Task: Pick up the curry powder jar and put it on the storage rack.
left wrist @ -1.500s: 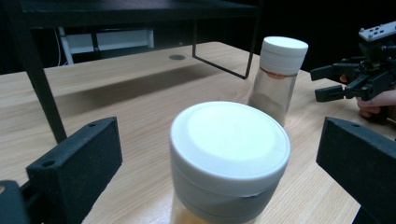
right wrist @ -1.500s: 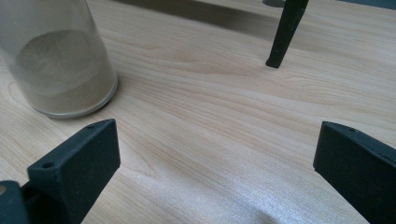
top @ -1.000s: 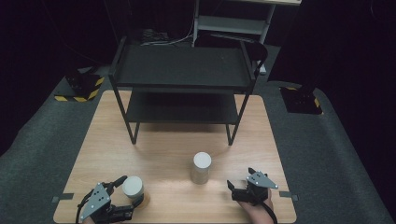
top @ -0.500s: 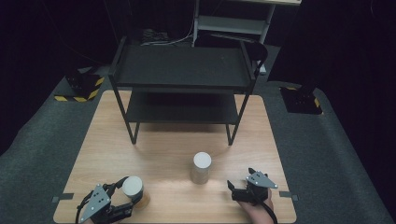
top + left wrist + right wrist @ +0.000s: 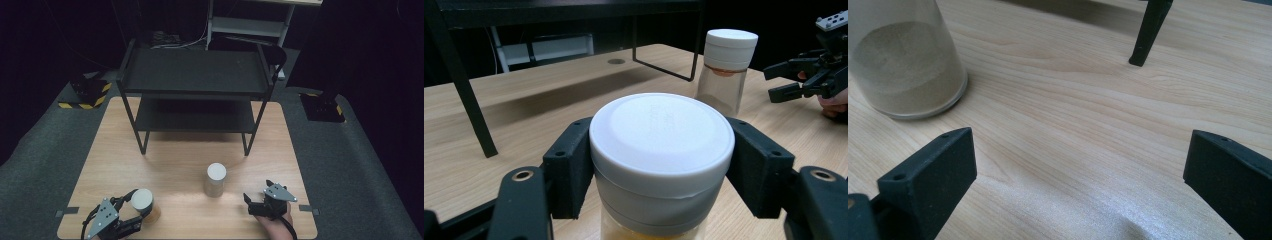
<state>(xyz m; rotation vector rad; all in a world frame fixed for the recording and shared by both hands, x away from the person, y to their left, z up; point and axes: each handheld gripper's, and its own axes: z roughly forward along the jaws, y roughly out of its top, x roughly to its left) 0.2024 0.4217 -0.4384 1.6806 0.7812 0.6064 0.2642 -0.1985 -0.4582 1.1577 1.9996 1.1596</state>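
Wooden table (image 5: 170, 165), black two-tier shelf rack (image 5: 195, 75) at far side, white-lidded jar (image 5: 215, 179) mid-table, left gripper (image 5: 131, 211) jaws just closed on second white-lidded jar (image 5: 143, 202), right gripper (image 5: 252, 202) resting near right edge, apart from jars.

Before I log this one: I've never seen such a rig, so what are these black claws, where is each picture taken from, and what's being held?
They are hand-held grippers, one in each of a person's hands. The high view looks down on a wooden table with a black shelf at its far side. Each other picture comes from a camera riding on one gripper.

The left gripper has just been closing and is now shut on a jar with a white lid; its fingers press the lid's sides. A second jar stands mid-table, untouched. The right gripper rests beside it, fingers wide apart and nothing between them.
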